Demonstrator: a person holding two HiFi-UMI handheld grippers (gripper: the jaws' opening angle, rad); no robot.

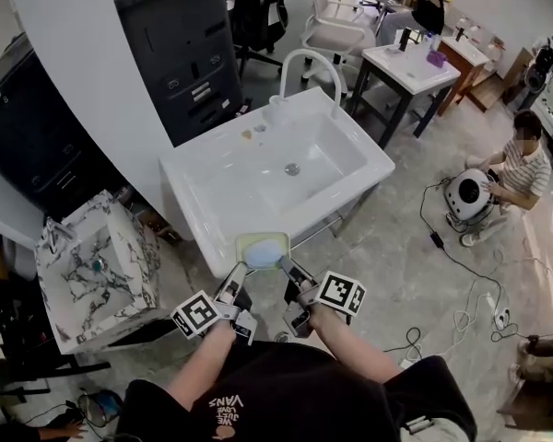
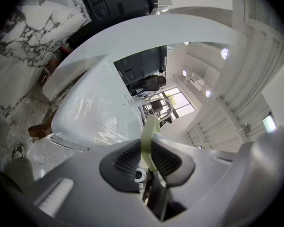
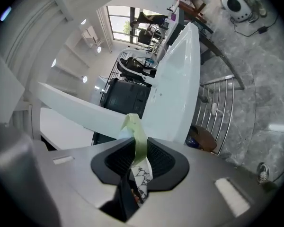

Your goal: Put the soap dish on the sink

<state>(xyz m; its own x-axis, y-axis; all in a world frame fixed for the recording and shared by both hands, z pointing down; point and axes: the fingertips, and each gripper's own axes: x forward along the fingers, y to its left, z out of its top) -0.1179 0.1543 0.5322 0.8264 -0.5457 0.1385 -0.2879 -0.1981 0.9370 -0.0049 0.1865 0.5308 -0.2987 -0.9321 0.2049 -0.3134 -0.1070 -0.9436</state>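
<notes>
The pale green soap dish (image 1: 262, 249) hangs over the near edge of the white sink (image 1: 198, 168) — the flat rim and the bowl lie just ahead of it, away from the person. The left gripper (image 1: 241, 269) pinches its left edge and the right gripper (image 1: 285, 266) pinches its right edge, so both hands are just as near. The dish looks almost square. The black shirt (image 1: 258, 403) has upside-down white letters that look like "VANS".

Pale green soap dish (image 1: 262, 249), roughly level, over white sink's (image 1: 195, 180) near edge
</notes>
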